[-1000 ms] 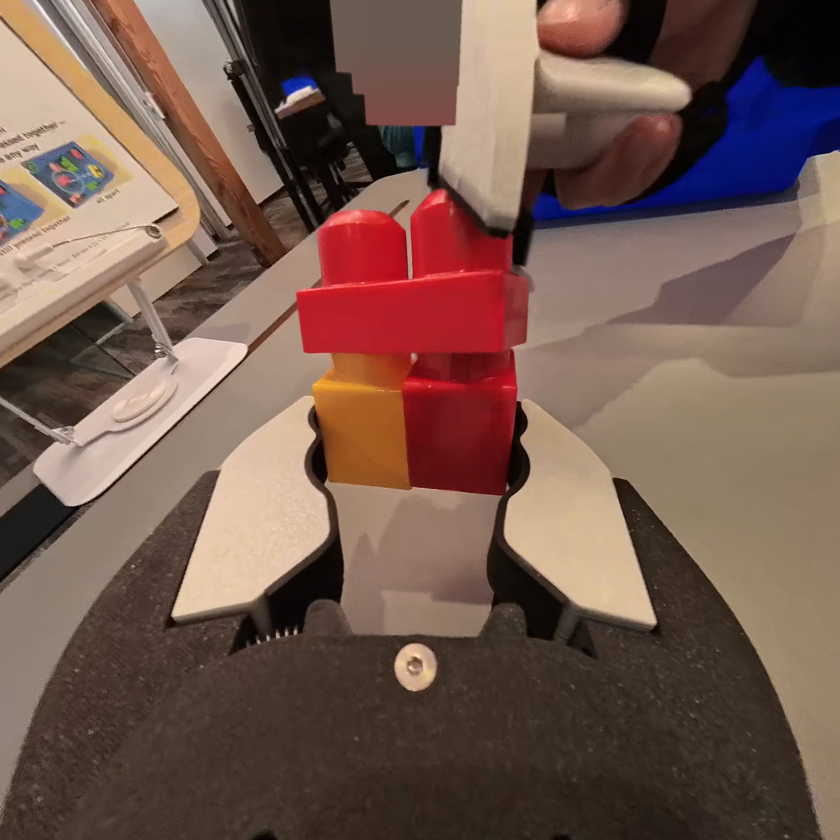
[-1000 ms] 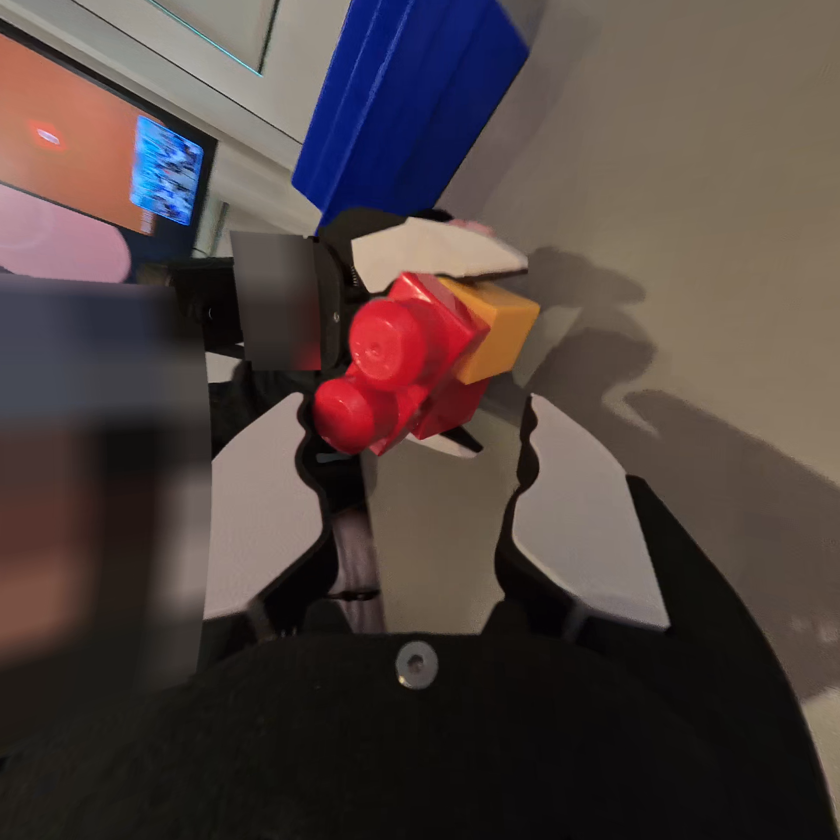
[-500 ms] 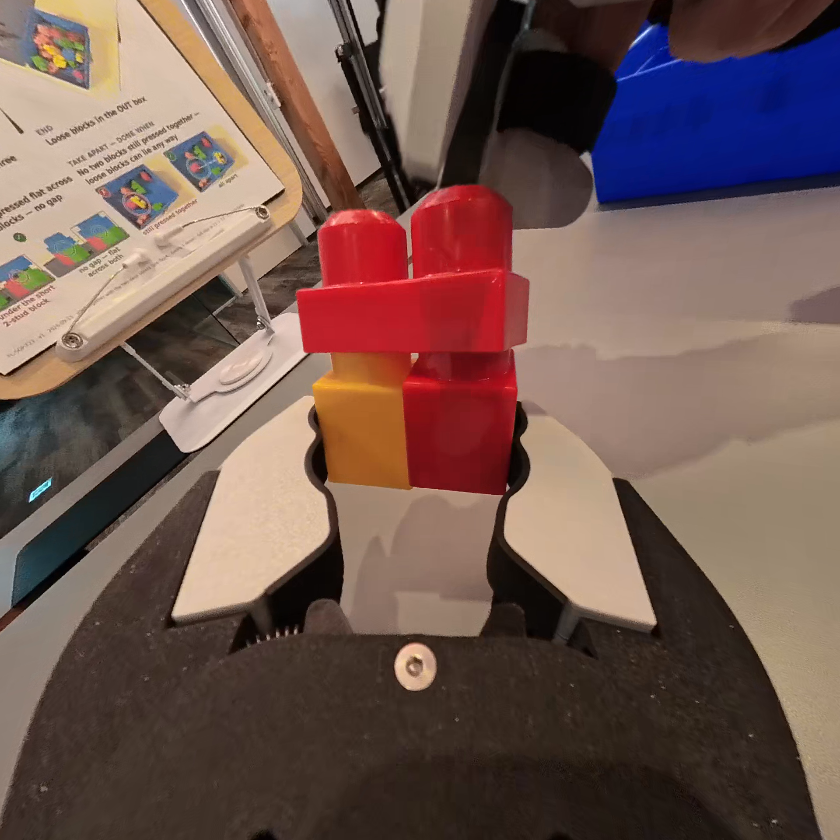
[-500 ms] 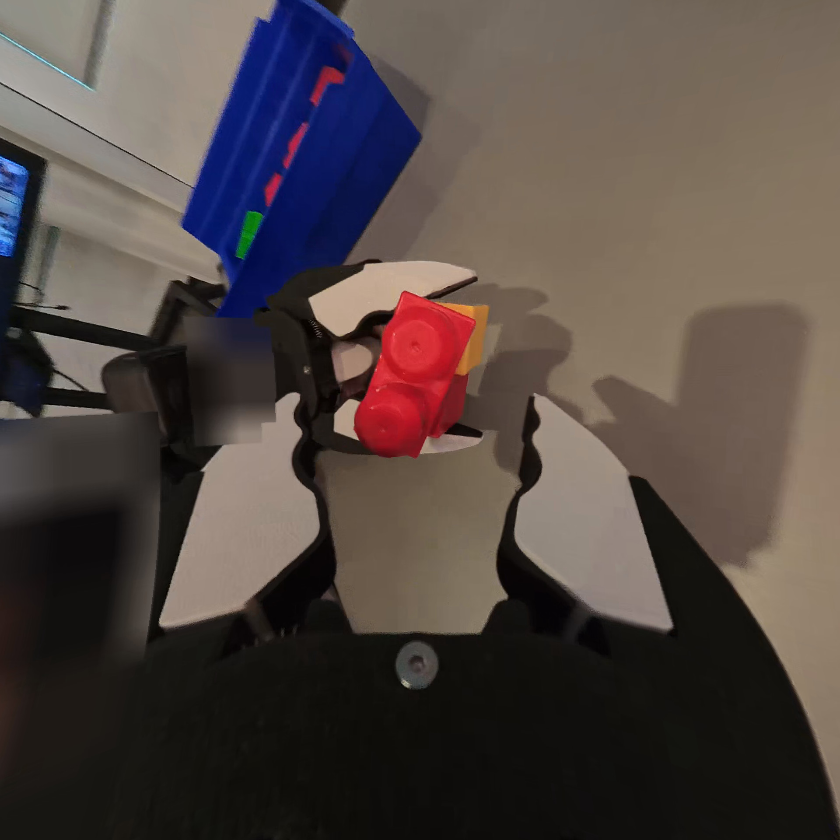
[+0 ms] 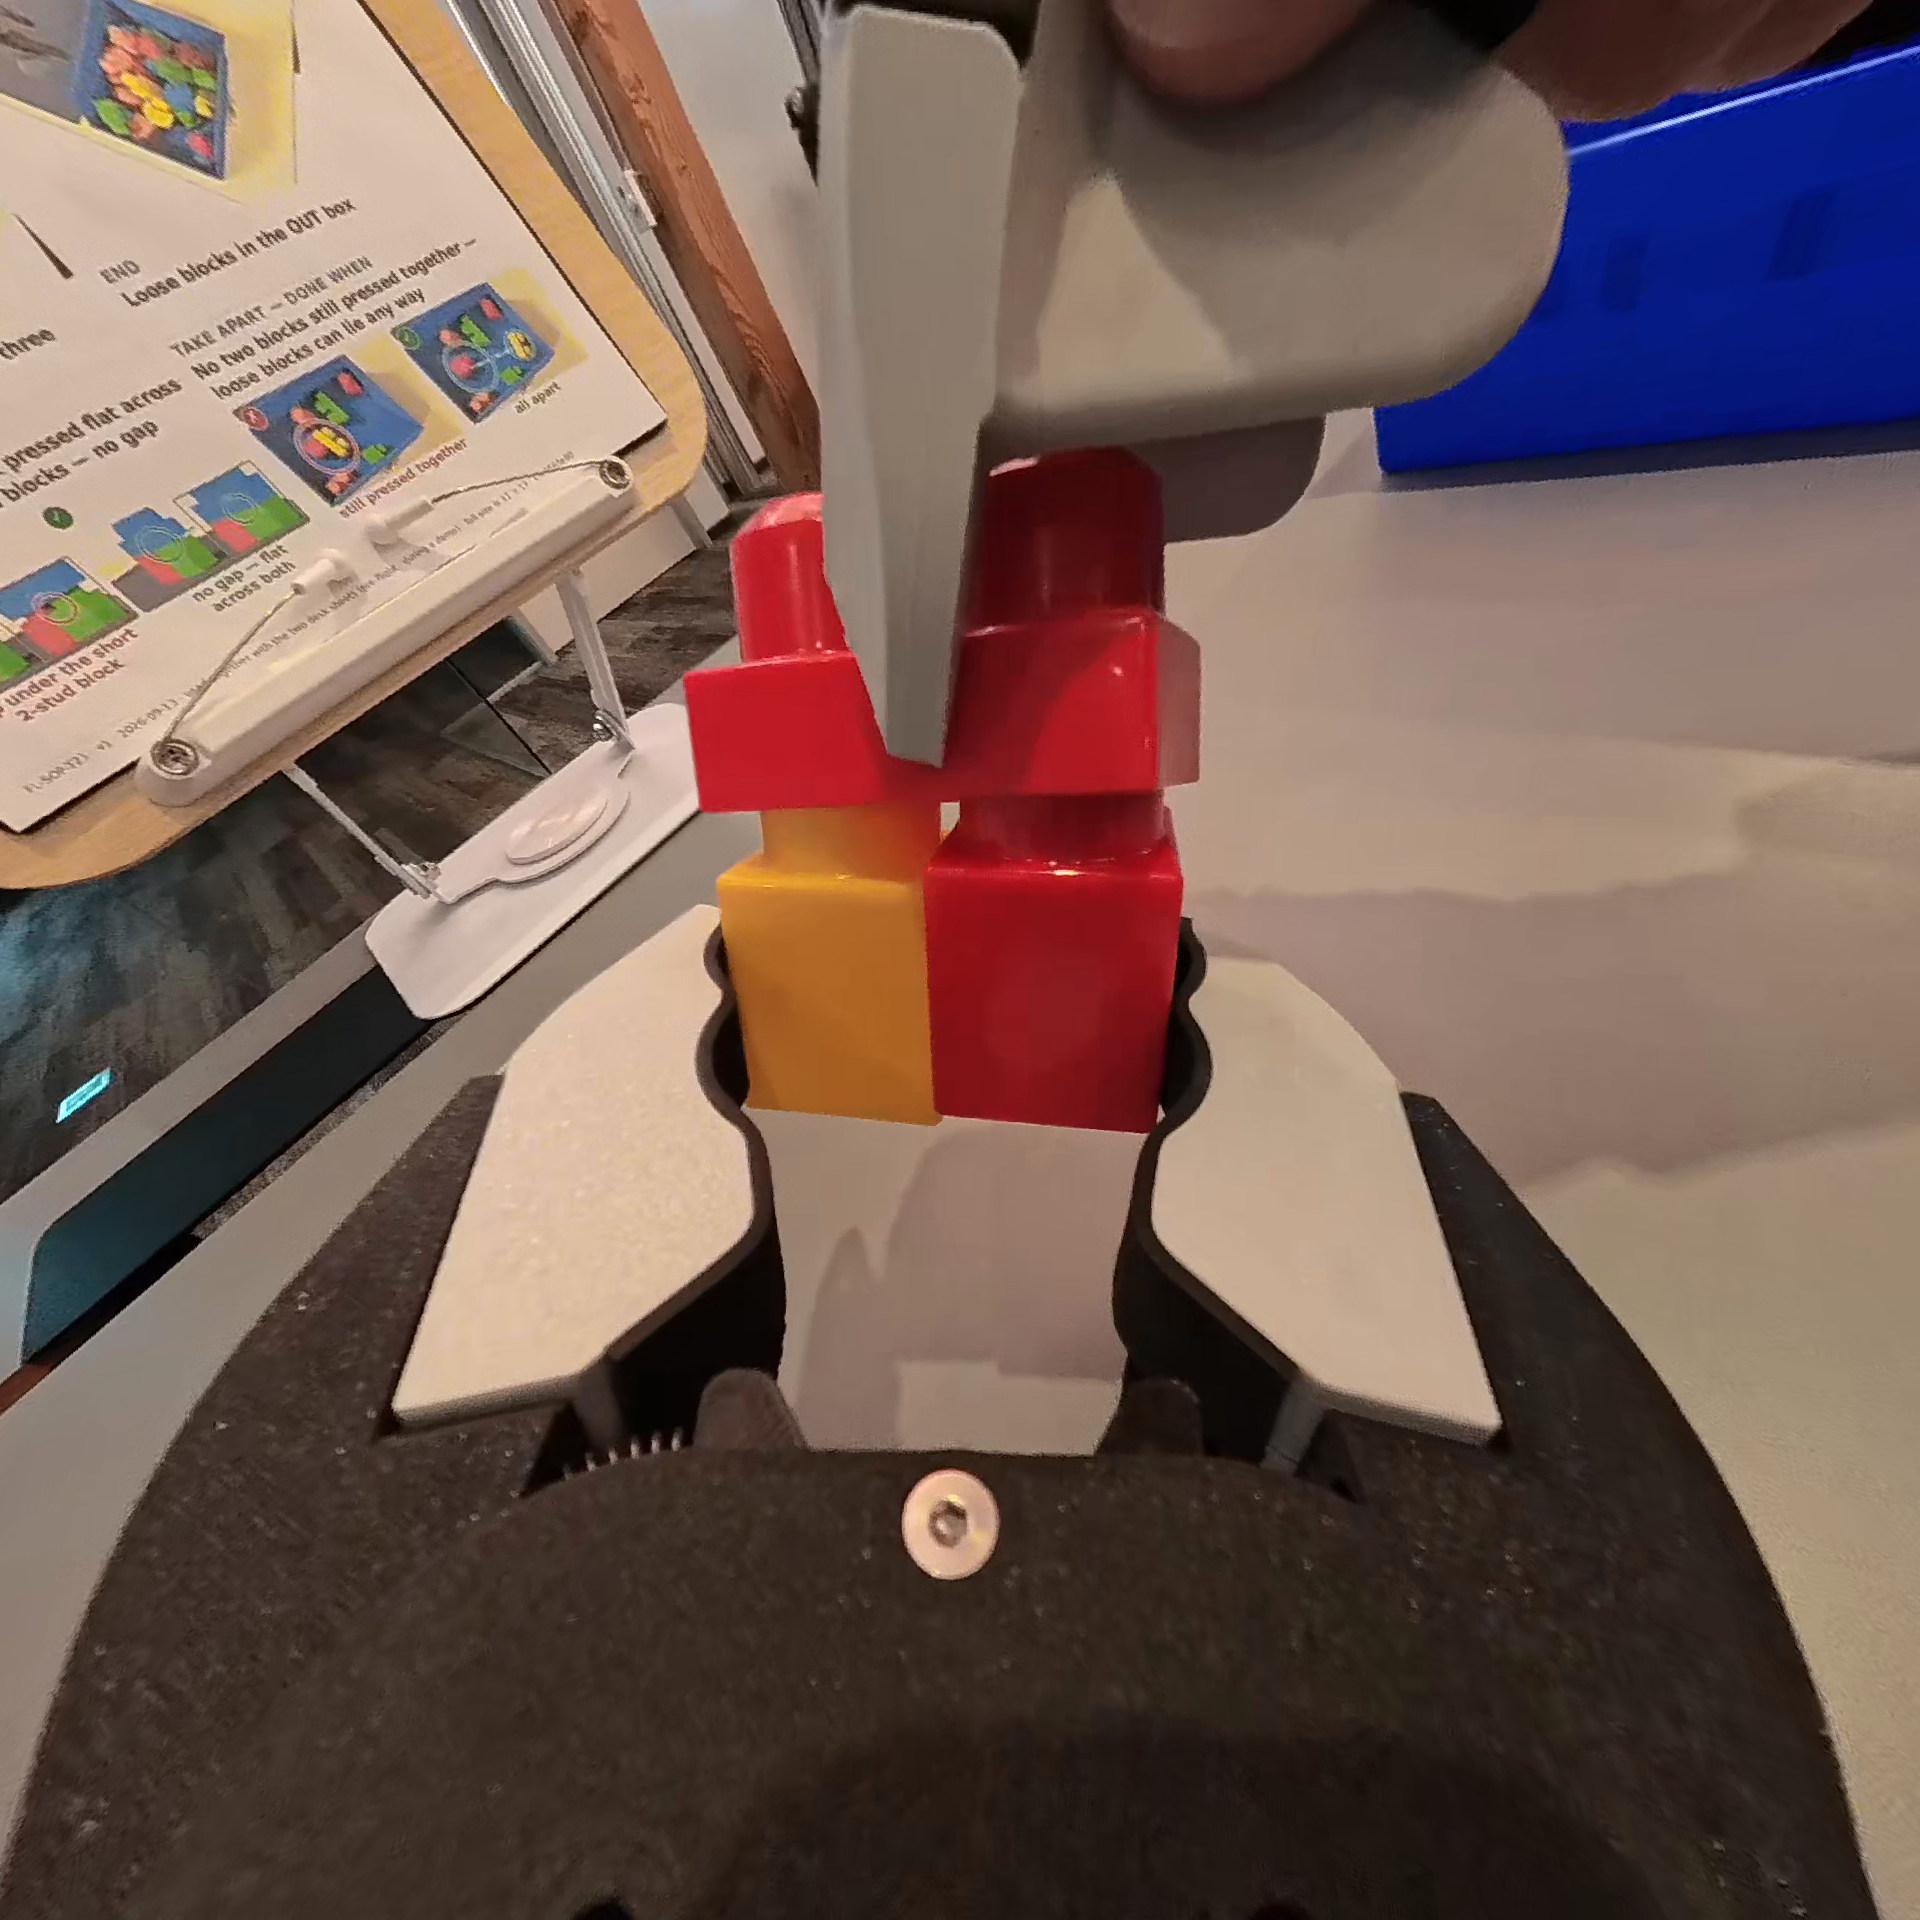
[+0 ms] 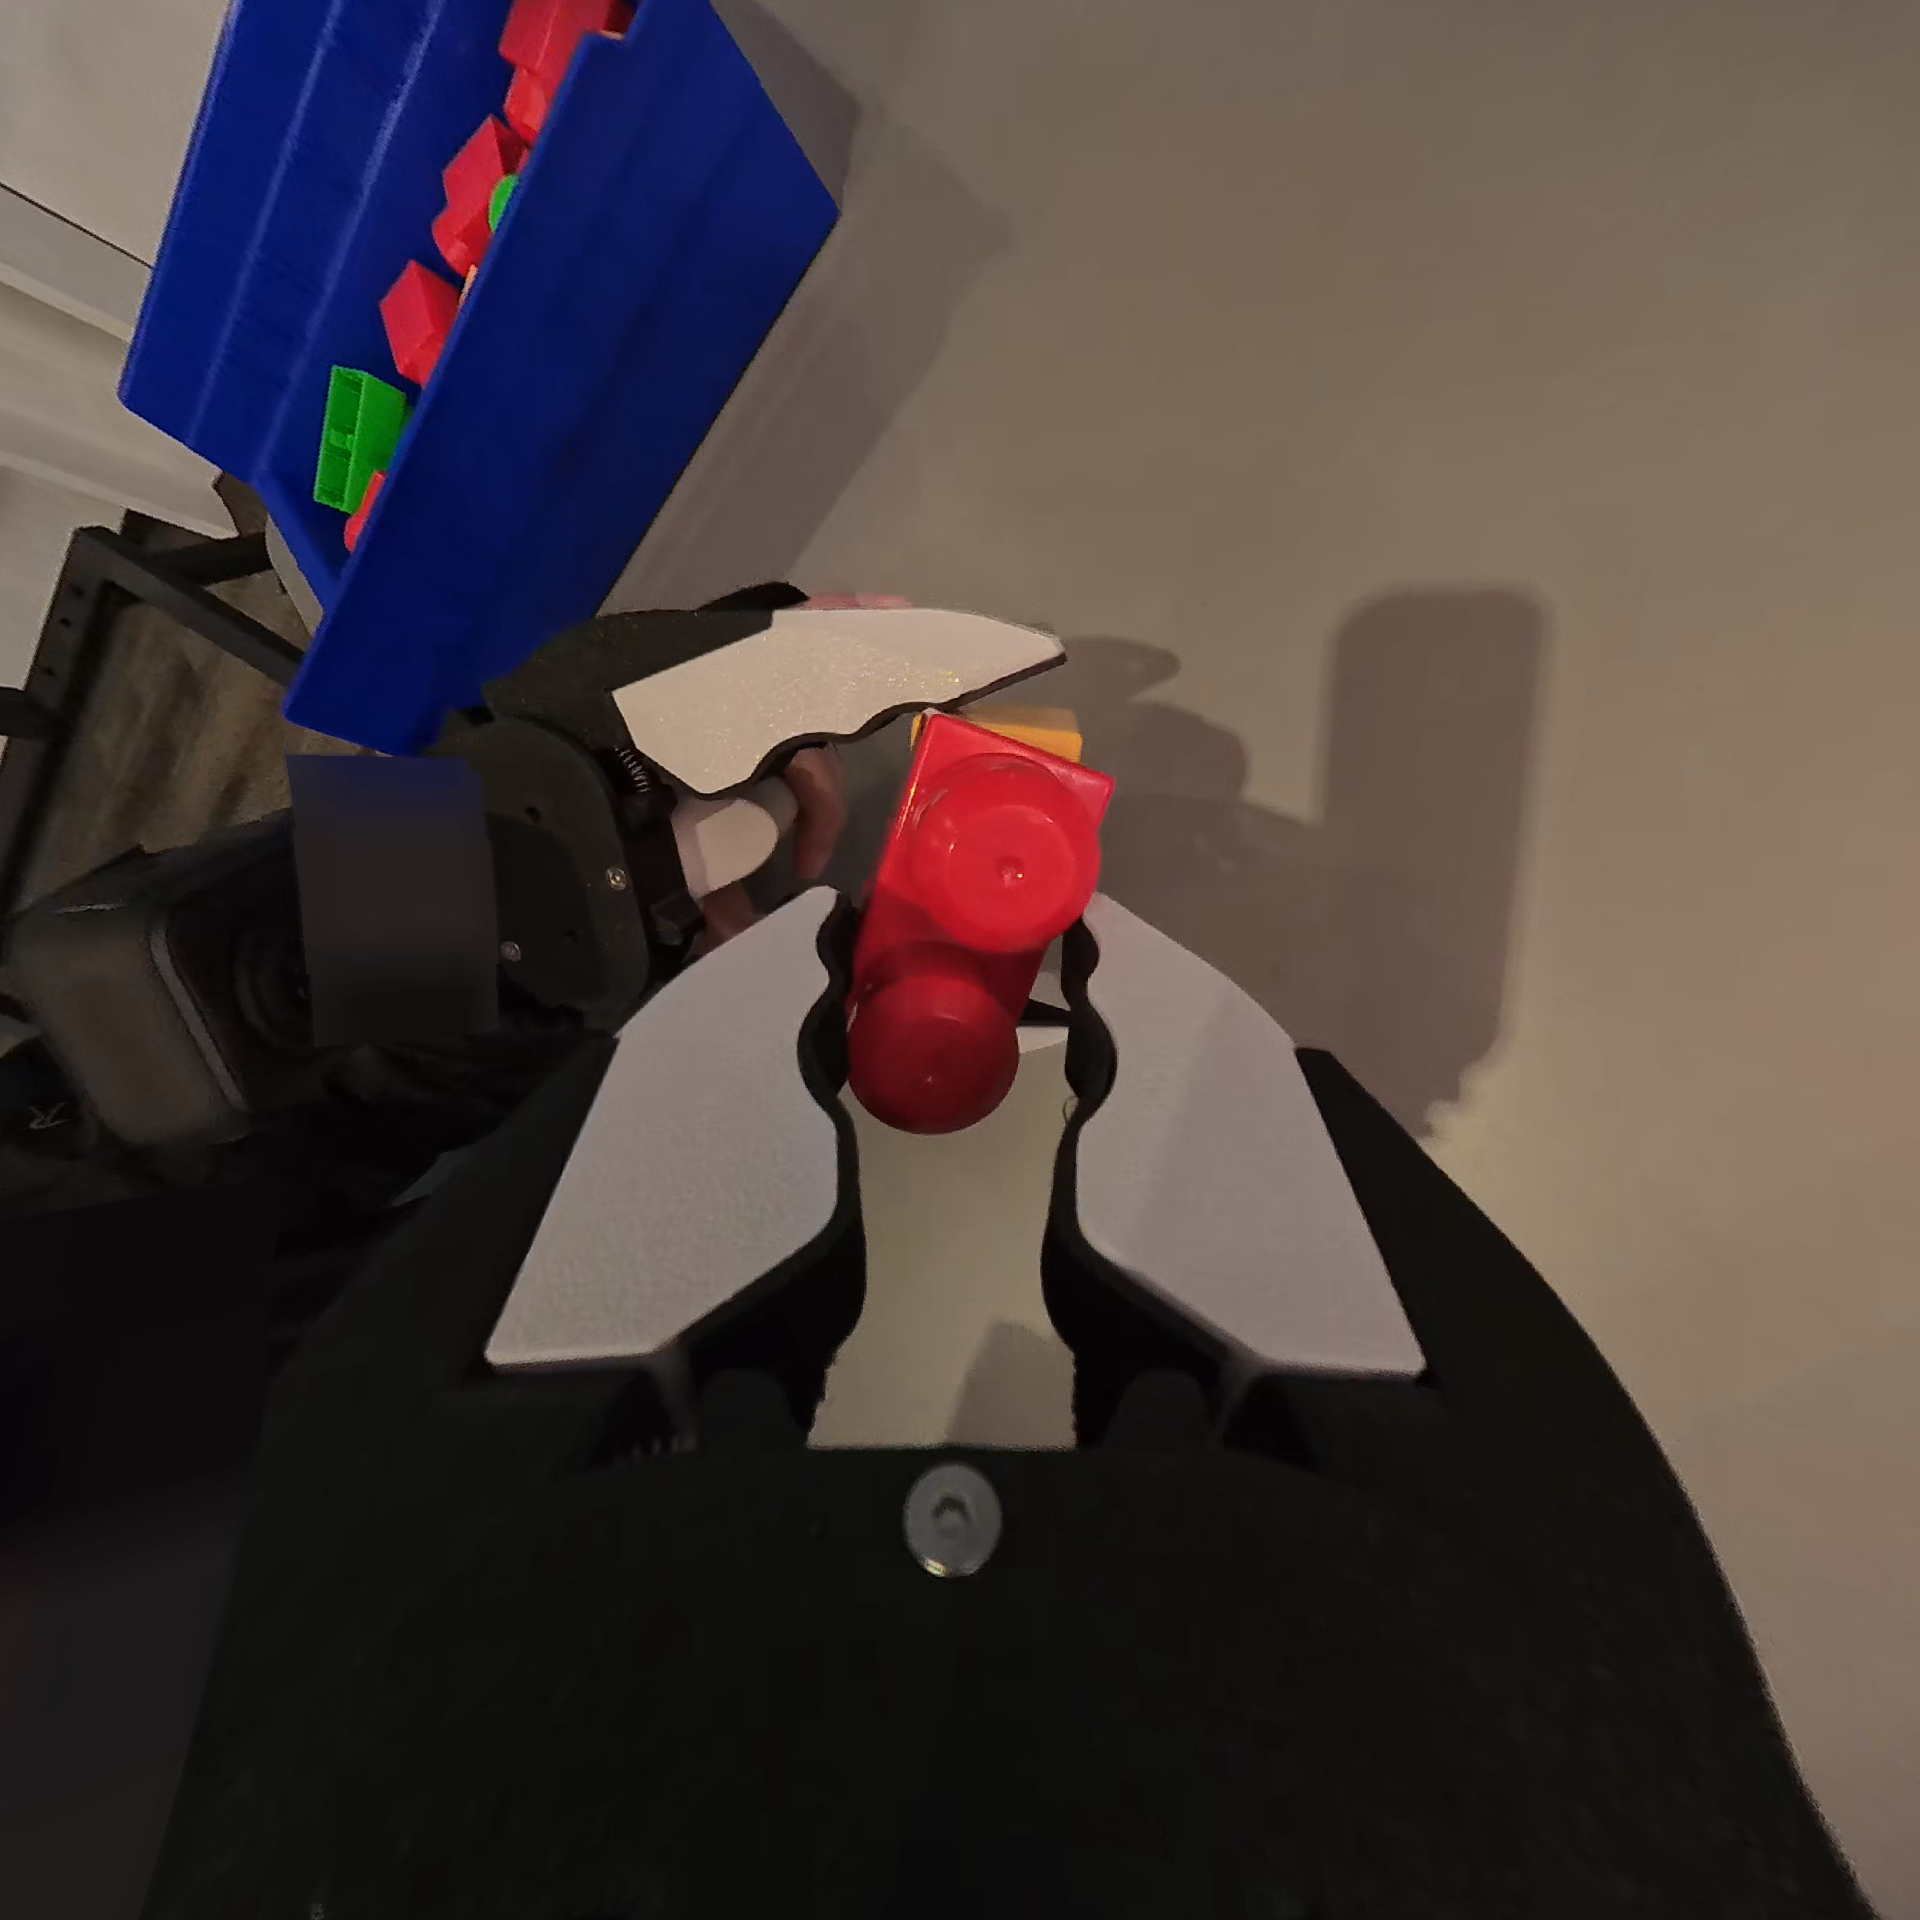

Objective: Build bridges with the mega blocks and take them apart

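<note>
My left gripper is shut on a yellow block and a red single block standing side by side, held above the table. A red two-stud block sits across their studs, slightly tilted. My right gripper comes from above and is shut on the red two-stud block, one finger on each long side. One of its fingers shows in the left wrist view in front of the studs. The left gripper's upper finger and a corner of the yellow block show in the right wrist view.
A blue bin holding loose red and green blocks stands on the grey table; it also shows at the right in the left wrist view. An instruction board on a white stand stands at the left edge.
My right gripper has come down over the stack and closed its fingers on the red two-stud block. My left gripper keeps its hold on the two lower blocks.
</note>
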